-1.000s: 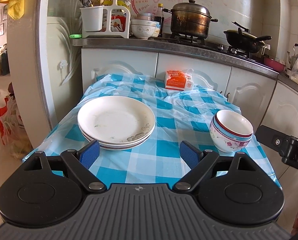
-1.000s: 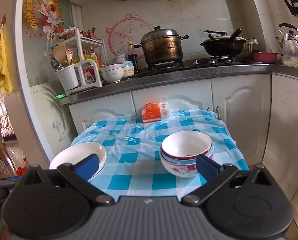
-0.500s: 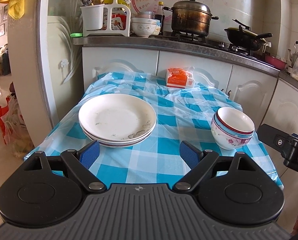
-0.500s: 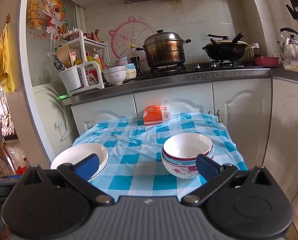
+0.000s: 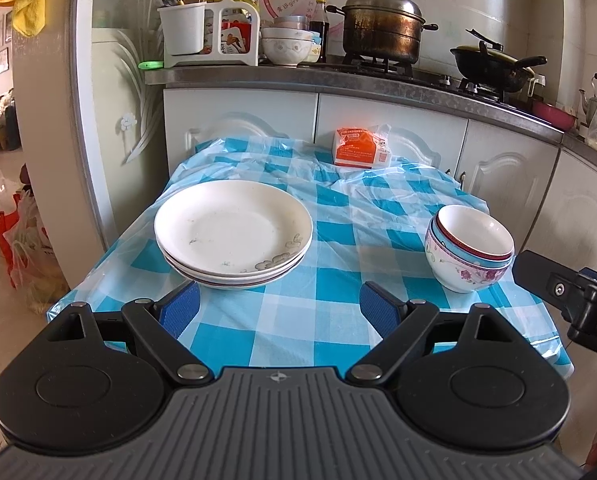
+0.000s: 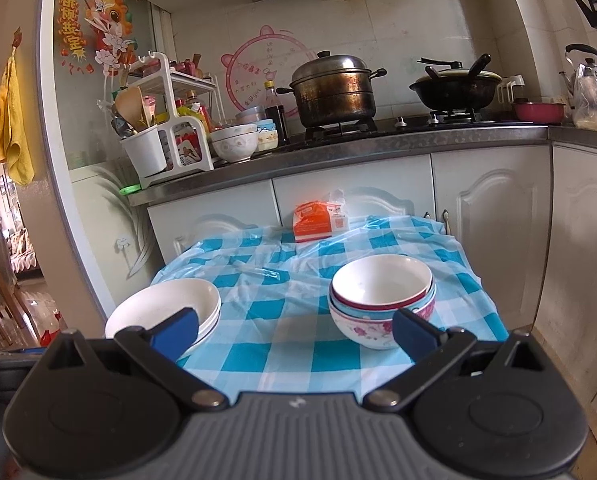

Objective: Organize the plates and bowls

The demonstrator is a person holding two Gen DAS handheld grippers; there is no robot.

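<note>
Sitting on the surface [image 5: 298, 320] with its blue checked cloth under clear plastic are a stack of plates [image 5: 233, 232] on the left side and a stack of bowls [image 5: 471, 249] on the right side, well apart from each other, both near the front edge. Top plate is white with a little flower print on the rim and a few smudges on it; the bowls are nesting, bottom one with pink flowers, a blue-rimmed one in it and a red-rimmed one on top. The left gripper [image 5: 279, 309] is hovering at the near edge of the surface with its fingers [image 5: 180, 312] spread wide and gripping nothing, the left blue pad sitting just in front of the plates but I can't tell if it's touching. The right gripper [image 6: 294, 332] is doing the same thing, fingers [image 6: 412, 334] wide open and empty, with the bowls [image 6: 381, 304] showing between them toward the right pad and the plates [image 6: 164, 310] partly behind the left pad. An orange carton [image 5: 361, 147] is standing at the far end of the cloth against the white cabinets. Behind that, the counter is carrying a big steel pot [image 5: 382, 24] and a black wok [image 5: 492, 65] on the stove, plus a white utensil rack [image 5: 206, 28].
</note>
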